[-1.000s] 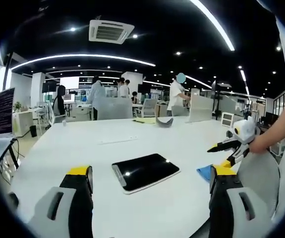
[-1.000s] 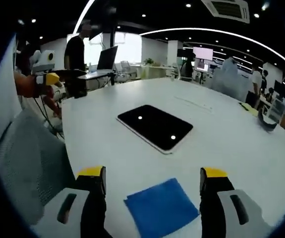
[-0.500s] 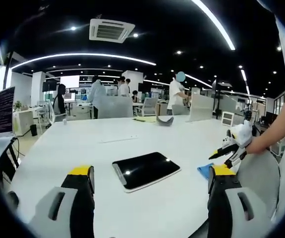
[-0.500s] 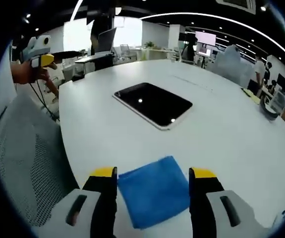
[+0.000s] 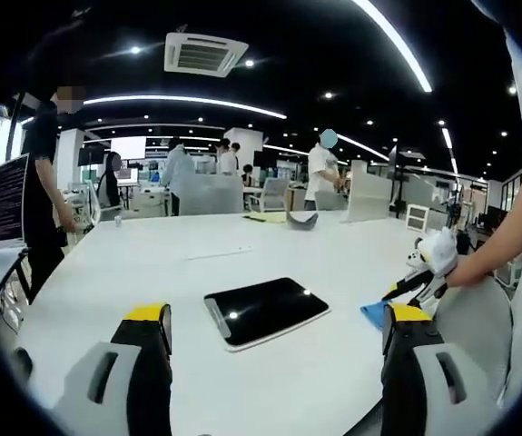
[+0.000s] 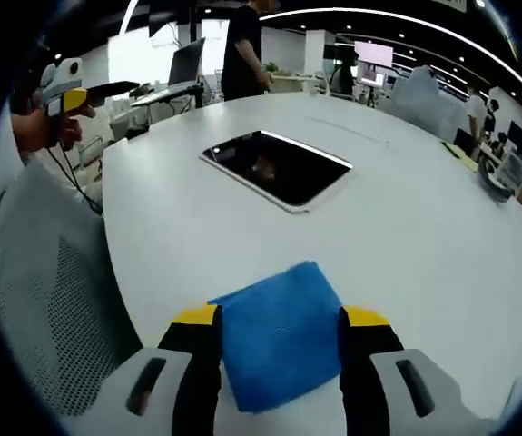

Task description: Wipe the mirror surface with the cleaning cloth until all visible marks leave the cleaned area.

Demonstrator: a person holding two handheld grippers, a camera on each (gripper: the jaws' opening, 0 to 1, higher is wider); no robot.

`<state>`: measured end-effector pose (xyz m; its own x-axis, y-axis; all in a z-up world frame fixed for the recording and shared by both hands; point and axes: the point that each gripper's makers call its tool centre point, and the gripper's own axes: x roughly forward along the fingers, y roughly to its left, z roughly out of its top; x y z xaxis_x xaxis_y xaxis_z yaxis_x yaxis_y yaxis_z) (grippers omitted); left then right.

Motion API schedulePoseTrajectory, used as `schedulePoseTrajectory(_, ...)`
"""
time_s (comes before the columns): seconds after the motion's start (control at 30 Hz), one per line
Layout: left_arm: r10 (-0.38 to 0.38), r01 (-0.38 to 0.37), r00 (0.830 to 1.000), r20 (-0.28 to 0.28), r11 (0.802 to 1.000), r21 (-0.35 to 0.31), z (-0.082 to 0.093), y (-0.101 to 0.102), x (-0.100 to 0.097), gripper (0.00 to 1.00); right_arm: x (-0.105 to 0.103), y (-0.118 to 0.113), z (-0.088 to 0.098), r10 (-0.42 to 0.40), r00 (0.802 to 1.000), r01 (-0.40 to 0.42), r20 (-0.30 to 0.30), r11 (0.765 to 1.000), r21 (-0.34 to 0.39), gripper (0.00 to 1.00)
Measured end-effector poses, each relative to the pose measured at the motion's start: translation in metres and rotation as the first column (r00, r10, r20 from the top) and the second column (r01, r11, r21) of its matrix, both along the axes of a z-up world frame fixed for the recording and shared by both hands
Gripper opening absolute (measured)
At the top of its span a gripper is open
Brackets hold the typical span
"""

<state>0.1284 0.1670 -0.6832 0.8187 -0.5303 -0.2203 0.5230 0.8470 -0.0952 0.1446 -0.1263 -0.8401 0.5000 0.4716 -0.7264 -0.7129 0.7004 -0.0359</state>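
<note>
White table: cloth between fingers (mirror beyond).

The room is a large open-plan office under a dark ceiling lined with long curved light strips and small round spotlights. A square ceiling air-conditioning vent sits overhead. A wide white table fills the foreground. A monitor showing text stands at the left, with desks, office chairs and several standing people beyond. A grey mesh chair back sits beside the table.
</note>
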Motion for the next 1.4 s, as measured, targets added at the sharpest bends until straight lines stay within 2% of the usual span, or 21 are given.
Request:
schedulePoseTrajectory(0.27, 0.002, -0.002, 1.000, -0.003, 1.000, 0.001, -0.001, 0.001, -0.001, 0.97, -0.002, -0.003, -0.009, 0.003, 1.000, -0.004, -0.023, 1.000, -0.027, 0.38)
schedulePoseTrajectory(0.77, 0.002, -0.002, 1.000, -0.002, 1.000, 0.002, 0.000, 0.000, -0.001, 0.97, 0.000, -0.005, -0.013, -0.014, 0.999, 0.013, -0.030, 0.999, -0.034, 0.33)
schedulePoseTrajectory(1.4, 0.004, -0.004, 1.000, 0.002, 1.000, 0.002, 0.001, 0.002, -0.002, 0.95, -0.001, -0.005, -0.012, -0.011, 0.999, 0.009, -0.032, 0.997, -0.071, 0.11)
